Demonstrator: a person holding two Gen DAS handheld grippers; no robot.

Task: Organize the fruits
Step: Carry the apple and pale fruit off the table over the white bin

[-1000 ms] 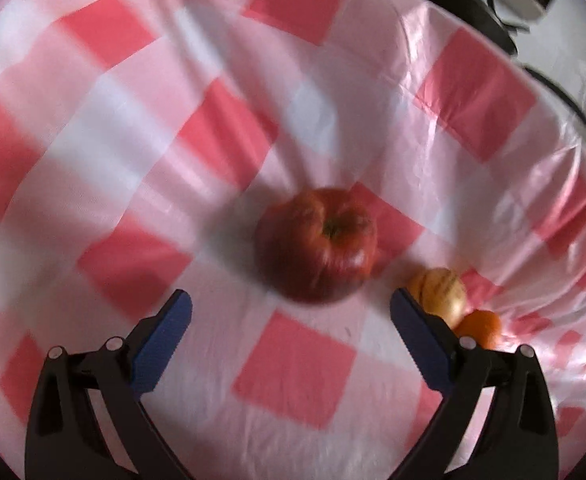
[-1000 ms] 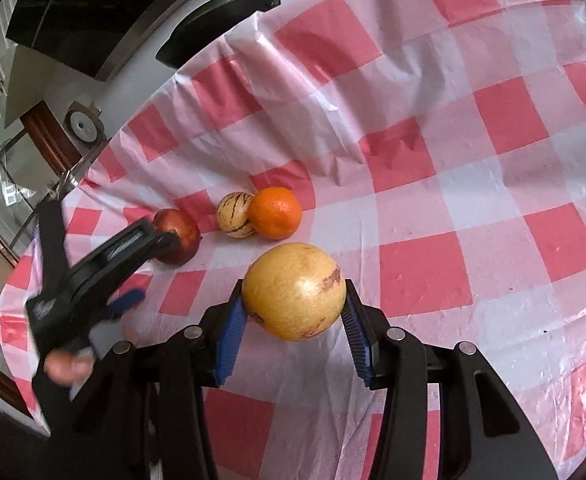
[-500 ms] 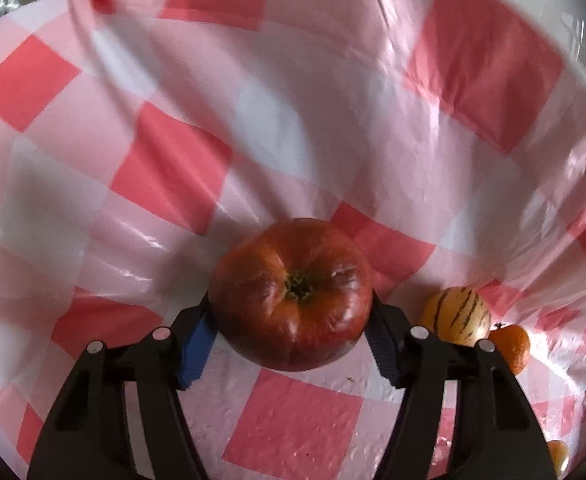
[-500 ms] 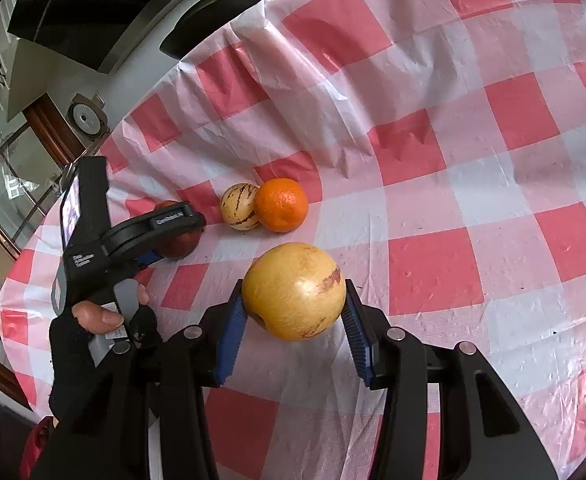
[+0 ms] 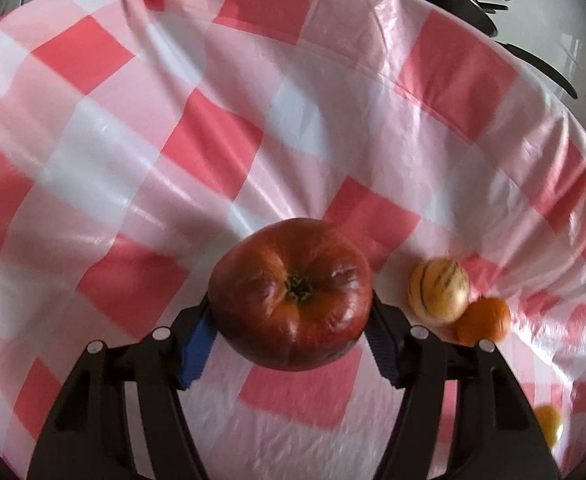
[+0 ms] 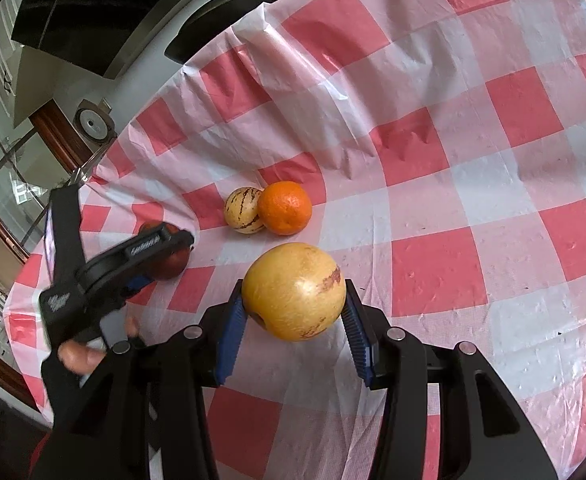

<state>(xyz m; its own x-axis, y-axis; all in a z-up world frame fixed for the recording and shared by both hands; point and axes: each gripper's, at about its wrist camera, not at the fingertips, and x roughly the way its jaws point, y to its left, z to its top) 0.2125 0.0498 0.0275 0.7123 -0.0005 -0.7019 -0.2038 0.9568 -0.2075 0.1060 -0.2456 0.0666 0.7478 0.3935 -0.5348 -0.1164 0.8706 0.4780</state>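
Desk [image 6: 533,184] is covered w/ a slick red-and-white checked plastic cloth, creased in places.

Yellow apple [image 6: 293,291] is clamped between the jaws of the right gripper [image 6: 293,320], apparently held off the cloth.

Red apple [image 5: 291,294] is clenched in the left gripper [image 5: 289,340], at the desk's left end.

A striped pepino melon [image 6: 243,210] and an orange [image 6: 285,207] are seen touching, btwn the 2 grippers.

Risks, as judged: round waxy skins could slip from narrow pads if squeeze is eased; the resting pair could be knocked & rolled toward the edge by either approach.
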